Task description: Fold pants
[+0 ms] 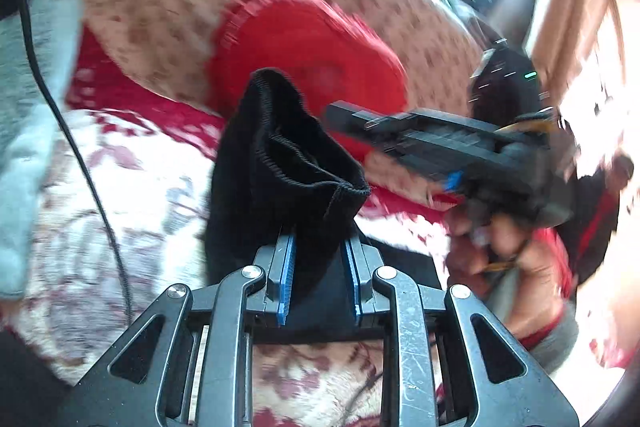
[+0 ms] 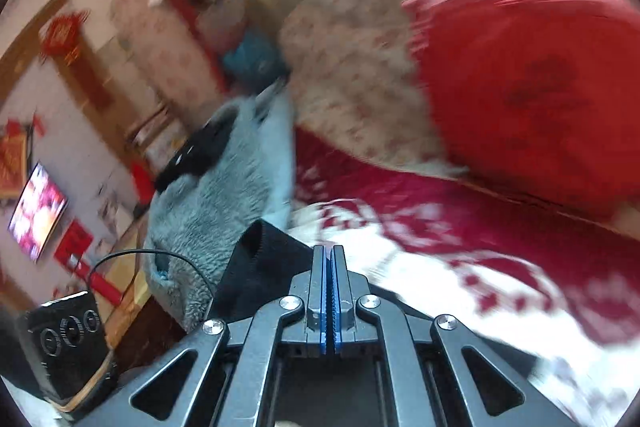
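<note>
Two blue pads of the left gripper (image 1: 318,259) pinch black pants (image 1: 280,163), whose ribbed hem stands up before a red cushion (image 1: 304,43); the right gripper (image 1: 420,139) crosses beside it. From the right wrist – right gripper (image 2: 333,287) jaws fully together, pants (image 2: 264,267) just left of the fingers, a grey fleece (image 2: 224,195) behind. No writing is readable.

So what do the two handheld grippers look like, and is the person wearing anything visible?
Both are dark grey metal linkages with silver pivot bolts and triangular cut-outs. The left gripper and right gripper carry flat fingers with ridged blue pads. A thin black cable trails at the left. The hand shows a red and grey sleeve cuff.
</note>
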Action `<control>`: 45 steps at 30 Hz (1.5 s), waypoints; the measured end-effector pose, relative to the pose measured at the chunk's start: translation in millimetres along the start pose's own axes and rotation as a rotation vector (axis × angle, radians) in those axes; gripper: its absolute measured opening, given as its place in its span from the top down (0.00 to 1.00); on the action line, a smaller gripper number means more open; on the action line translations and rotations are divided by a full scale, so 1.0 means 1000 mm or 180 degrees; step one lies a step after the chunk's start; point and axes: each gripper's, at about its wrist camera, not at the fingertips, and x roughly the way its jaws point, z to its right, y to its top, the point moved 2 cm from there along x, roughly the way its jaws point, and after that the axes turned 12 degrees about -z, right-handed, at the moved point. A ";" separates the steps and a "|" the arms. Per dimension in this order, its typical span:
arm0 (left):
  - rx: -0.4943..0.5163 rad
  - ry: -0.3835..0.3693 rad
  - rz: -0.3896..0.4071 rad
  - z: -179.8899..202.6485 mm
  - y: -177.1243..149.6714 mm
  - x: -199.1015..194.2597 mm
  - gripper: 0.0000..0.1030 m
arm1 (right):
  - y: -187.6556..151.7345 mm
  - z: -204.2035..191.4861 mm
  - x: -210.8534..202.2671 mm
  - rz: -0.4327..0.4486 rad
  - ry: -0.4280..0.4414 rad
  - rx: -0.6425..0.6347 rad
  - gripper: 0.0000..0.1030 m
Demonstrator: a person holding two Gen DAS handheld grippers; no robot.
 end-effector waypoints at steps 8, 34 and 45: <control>0.0136 0.0069 -0.0463 0.016 -0.015 0.054 0.80 | -0.067 0.046 -0.033 0.0084 0.0064 0.0763 0.23; 0.0334 0.0483 -0.0386 0.021 -0.016 0.006 0.80 | -0.101 0.049 -0.076 0.0152 -0.0239 0.0790 0.89; 0.0788 0.0660 -0.0713 0.065 -0.018 0.074 0.79 | -0.153 0.114 -0.135 0.0096 -0.0868 0.1319 0.90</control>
